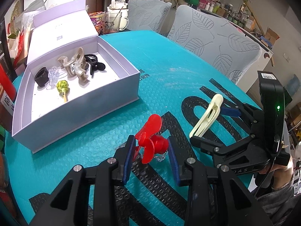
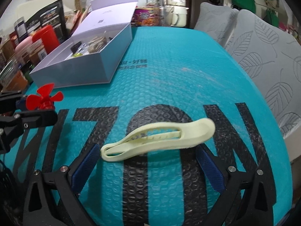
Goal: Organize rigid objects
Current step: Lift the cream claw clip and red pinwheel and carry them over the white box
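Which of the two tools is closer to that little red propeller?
Left. The left tool is shut on the red propeller, pads against its hub. The right tool stands open off to the side, around the cream hair clip.

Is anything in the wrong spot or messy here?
Two things sit outside the white box where the other clips lie: the red propeller, pinched in the left gripper, and the cream hair clip, lying between the right gripper's wide-open jaws. Nothing looks broken or spilled.
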